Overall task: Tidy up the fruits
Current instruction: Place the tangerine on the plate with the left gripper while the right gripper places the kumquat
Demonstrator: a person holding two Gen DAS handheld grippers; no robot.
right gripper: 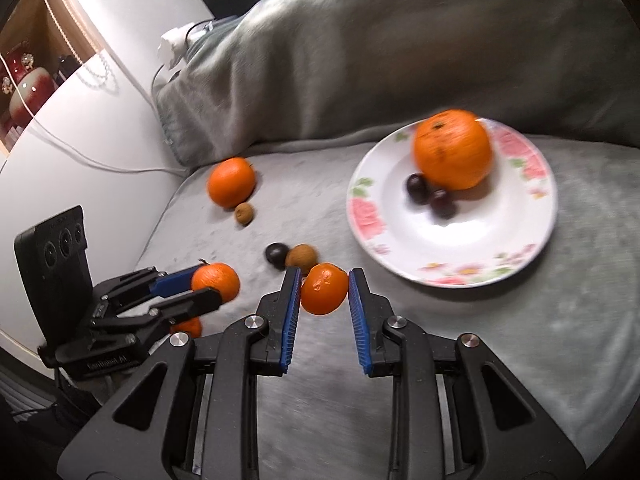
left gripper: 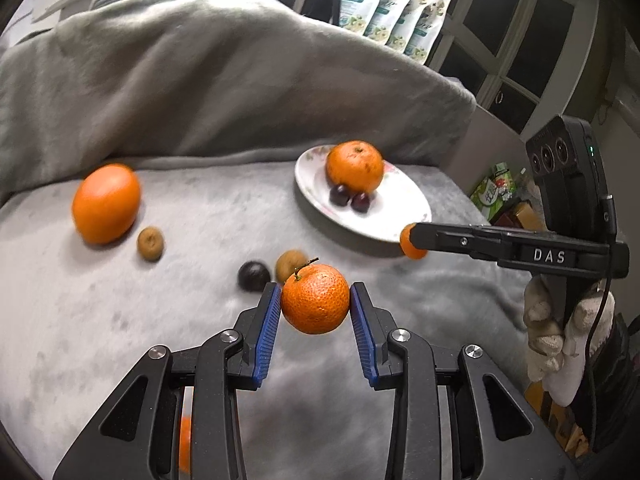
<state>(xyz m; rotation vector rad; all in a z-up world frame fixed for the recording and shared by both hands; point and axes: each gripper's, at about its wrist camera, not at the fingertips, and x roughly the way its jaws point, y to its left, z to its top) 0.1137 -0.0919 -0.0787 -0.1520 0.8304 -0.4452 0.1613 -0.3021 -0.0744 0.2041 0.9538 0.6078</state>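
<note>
My left gripper [left gripper: 315, 300] is shut on a stemmed mandarin [left gripper: 315, 305], held above the grey cloth; it also shows in the right wrist view [right gripper: 216, 286]. My right gripper [right gripper: 324, 290] is shut on a small mandarin [right gripper: 324, 289], seen too in the left wrist view [left gripper: 412, 243] by the plate's near rim. A white floral plate [right gripper: 452, 248] holds a large orange [right gripper: 453, 149] and two dark cherries [right gripper: 431, 196]. On the cloth lie another orange [left gripper: 106, 203], two brown longans [left gripper: 150, 243], and a dark cherry [left gripper: 253, 276].
A bunched grey blanket [left gripper: 200, 72] rises behind the fruit. Snack bags [left gripper: 396, 12] stand at the back by a window. A white wall with a cable [right gripper: 100, 128] borders the left. Another orange fruit [right gripper: 188, 326] lies under the left gripper.
</note>
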